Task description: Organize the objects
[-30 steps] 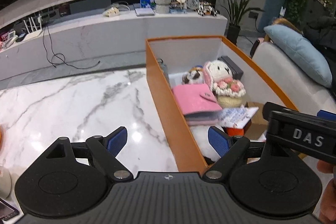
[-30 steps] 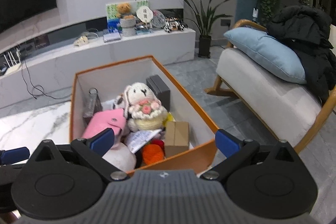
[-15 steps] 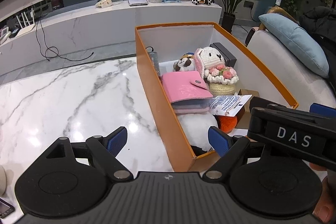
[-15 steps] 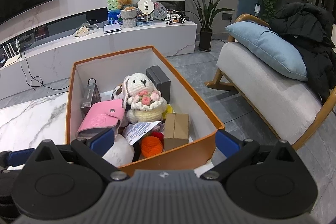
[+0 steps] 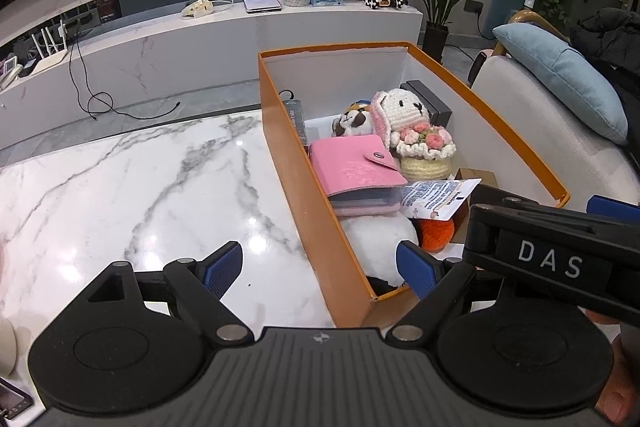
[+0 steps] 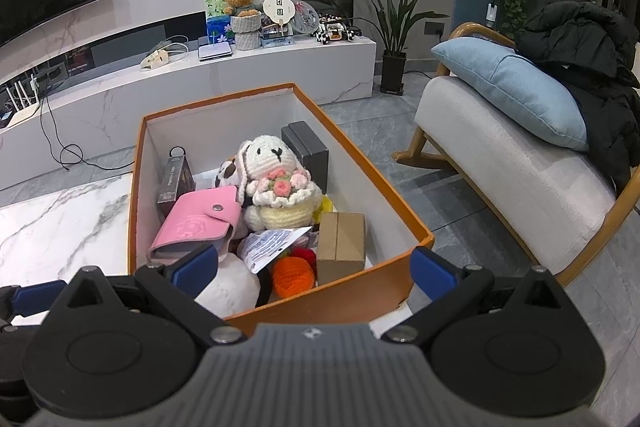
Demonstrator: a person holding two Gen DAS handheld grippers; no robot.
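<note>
Your left tool [image 5: 320,269] and right tool [image 6: 314,269] both gape empty at the orange box [image 6: 340,301] of toys on the surface [image 5: 120,187].

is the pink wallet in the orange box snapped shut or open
Shut. The pink wallet has its flap folded over the front with the snap pressed down. It lies tilted in the orange box, on the other things there.
</note>
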